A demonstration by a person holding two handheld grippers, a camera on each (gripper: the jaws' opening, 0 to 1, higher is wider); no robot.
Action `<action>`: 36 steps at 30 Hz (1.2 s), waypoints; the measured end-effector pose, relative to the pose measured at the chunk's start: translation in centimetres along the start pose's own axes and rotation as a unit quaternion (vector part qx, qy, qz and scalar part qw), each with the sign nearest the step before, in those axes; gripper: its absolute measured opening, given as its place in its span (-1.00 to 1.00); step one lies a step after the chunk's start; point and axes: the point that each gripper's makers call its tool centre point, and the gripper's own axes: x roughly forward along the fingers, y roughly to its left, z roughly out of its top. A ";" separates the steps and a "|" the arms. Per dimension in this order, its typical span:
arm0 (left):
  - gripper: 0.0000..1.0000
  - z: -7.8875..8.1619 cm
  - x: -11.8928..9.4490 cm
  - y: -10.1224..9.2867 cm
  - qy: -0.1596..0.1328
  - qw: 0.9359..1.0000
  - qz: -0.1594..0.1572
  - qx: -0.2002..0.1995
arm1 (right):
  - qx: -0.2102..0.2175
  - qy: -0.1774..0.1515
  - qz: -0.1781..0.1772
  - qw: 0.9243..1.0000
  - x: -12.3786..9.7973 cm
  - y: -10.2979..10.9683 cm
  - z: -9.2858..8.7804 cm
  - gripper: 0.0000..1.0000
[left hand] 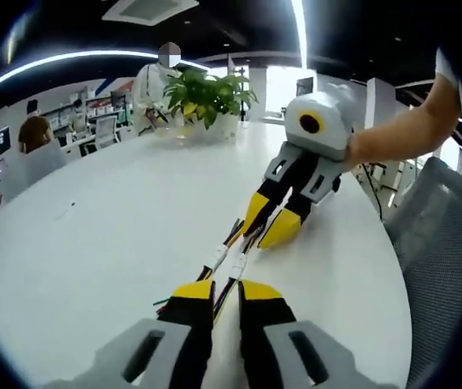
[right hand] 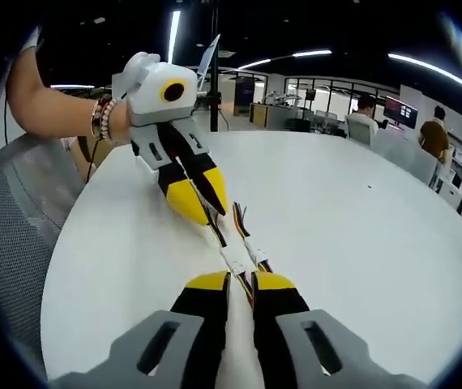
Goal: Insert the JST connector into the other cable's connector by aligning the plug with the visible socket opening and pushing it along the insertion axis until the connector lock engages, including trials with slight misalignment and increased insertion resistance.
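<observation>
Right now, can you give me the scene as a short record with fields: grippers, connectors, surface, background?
left gripper: shut on multicoloured wire cable
right gripper: shut on second multicoloured wire cable
connectors: two small white plastic JST connectors lie side by side between the two grippers; whether they are mated, cannot tell
surface: round white table
background: green potted plant at the table's far edge, grey mesh chair beside the table

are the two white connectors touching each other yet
Cannot tell. In the left gripper view the white connectors lie side by side between the tools, too small to show contact or gap.
</observation>
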 end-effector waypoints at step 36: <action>-0.05 3.6 -4.9 0.8 -0.021 0.995 0.092 -0.010 | 0.008 -0.028 -0.059 0.998 -3.1 0.0 3.1 -0.24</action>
